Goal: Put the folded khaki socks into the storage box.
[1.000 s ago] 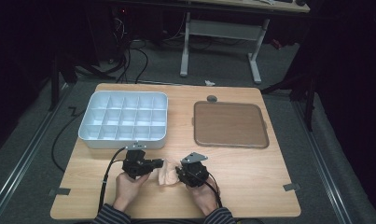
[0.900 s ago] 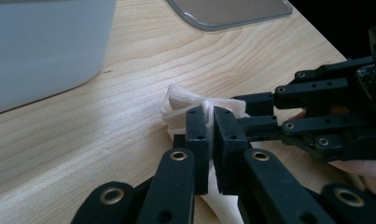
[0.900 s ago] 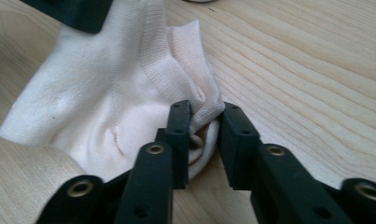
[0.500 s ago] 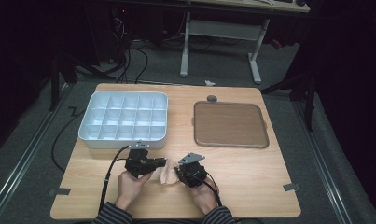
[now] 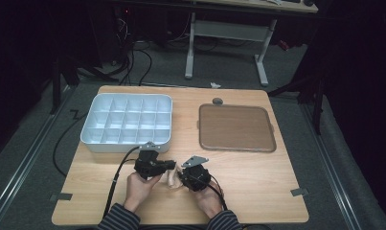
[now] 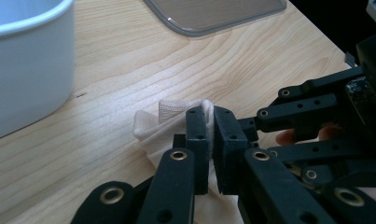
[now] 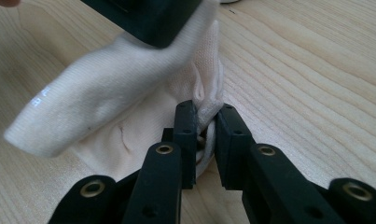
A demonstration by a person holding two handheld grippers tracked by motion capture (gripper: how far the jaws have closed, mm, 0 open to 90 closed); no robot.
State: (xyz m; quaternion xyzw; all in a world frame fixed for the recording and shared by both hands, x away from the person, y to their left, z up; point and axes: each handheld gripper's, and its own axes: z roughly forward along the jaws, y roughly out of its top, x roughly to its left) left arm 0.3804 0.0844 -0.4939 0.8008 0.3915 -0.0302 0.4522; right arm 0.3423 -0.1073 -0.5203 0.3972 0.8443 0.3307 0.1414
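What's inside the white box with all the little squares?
The white box has many small compartments, and those visible from the high view look empty, just white bottoms. The near wall hides part of the front row, so something tiny there couldn't be seen.

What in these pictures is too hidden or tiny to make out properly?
- White cloth: its lower part is hidden behind the left tongs in the left gripper view; its full shape is unclear.
- Same cloth in the right gripper view: partly covered by the right tongs and the other gripper above.
- Small grey object in the high view: too small to identify.
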